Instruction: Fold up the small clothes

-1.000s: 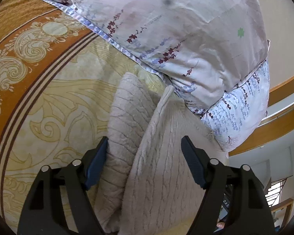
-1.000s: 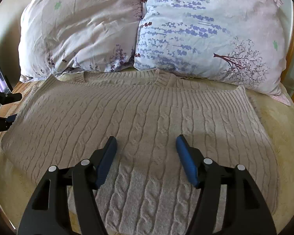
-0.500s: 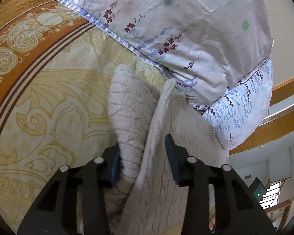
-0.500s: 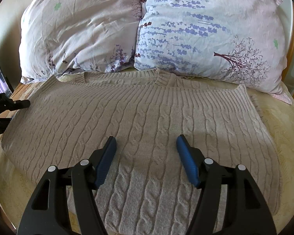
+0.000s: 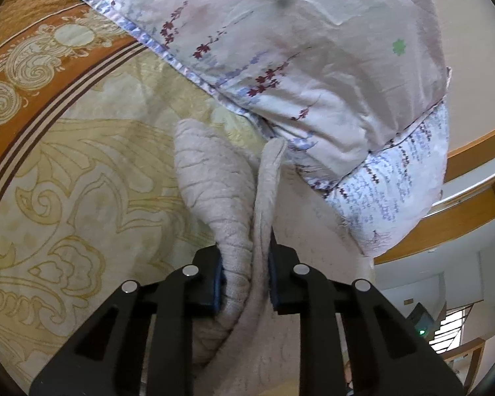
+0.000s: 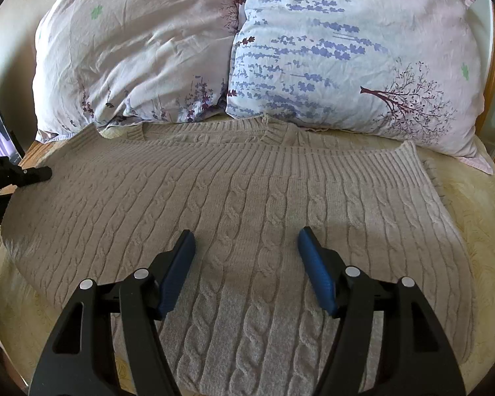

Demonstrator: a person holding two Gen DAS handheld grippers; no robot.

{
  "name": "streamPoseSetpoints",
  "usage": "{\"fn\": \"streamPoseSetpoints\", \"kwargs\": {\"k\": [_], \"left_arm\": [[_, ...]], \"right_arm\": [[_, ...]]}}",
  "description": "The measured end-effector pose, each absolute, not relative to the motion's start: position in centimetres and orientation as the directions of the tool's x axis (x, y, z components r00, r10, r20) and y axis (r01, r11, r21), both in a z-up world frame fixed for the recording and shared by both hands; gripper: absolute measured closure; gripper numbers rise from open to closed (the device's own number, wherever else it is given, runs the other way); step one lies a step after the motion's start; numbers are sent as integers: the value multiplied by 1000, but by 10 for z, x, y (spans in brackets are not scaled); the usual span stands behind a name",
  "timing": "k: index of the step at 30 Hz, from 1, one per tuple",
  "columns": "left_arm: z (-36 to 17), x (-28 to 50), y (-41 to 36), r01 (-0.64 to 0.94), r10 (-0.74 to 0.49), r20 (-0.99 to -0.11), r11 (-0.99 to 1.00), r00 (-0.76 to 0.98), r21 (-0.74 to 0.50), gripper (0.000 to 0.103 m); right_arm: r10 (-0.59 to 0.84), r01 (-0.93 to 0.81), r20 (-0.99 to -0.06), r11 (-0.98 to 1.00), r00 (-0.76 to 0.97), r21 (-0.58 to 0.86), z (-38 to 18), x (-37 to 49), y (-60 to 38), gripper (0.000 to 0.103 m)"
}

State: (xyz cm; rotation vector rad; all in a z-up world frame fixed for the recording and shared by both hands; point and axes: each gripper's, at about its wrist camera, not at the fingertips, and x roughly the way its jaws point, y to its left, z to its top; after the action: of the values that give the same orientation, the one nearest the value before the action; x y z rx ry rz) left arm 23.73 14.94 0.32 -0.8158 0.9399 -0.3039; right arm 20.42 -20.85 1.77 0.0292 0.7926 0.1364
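Left gripper (image 5: 244, 280) pinches sweater (image 6: 247, 217) edge, likely to fold it inward. Right gripper (image 6: 246, 272) hovers wide open, empty, over the sweater's middle.

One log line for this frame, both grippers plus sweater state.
left gripper: shut on sweater edge | right gripper: open, over sweater middle | sweater: spread flat on bed, below pillows | fold: not yet made
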Motion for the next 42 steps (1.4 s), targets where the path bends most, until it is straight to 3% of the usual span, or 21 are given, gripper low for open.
{"fn": "streamPoseSetpoints", "kwargs": {"k": [8, 13, 25, 30, 38, 41, 42], "left_arm": [[24, 235, 135, -55, -596, -533, 634, 600, -772, 85], [42, 234, 119, -13, -620, -485, 608, 617, -794, 86], [76, 242, 11, 153, -750, -374, 528, 545, -836, 87], [75, 249, -47, 195, -774, -390, 539, 499, -820, 87], [30, 260, -138, 184, -761, -529, 621, 376, -762, 85], [29, 260, -154, 239, -825, -481, 552, 298, -799, 81], [32, 259, -156, 256, -843, -461, 528, 278, -810, 74]], "right_arm": [[151, -120, -706, 988, 692, 93, 17, 202, -207, 32], [213, -119, -694, 976, 687, 182, 23, 195, -218, 27], [210, -18, -641, 956, 739, 292, 39, 171, -283, 25], [190, 26, -630, 948, 753, 317, 38, 161, -313, 25], [166, 106, -630, 922, 759, 372, 31, 147, -354, 25], [178, 114, -620, 909, 764, 401, 34, 143, -366, 25], [191, 110, -613, 902, 766, 418, 36, 143, -369, 25]]}}
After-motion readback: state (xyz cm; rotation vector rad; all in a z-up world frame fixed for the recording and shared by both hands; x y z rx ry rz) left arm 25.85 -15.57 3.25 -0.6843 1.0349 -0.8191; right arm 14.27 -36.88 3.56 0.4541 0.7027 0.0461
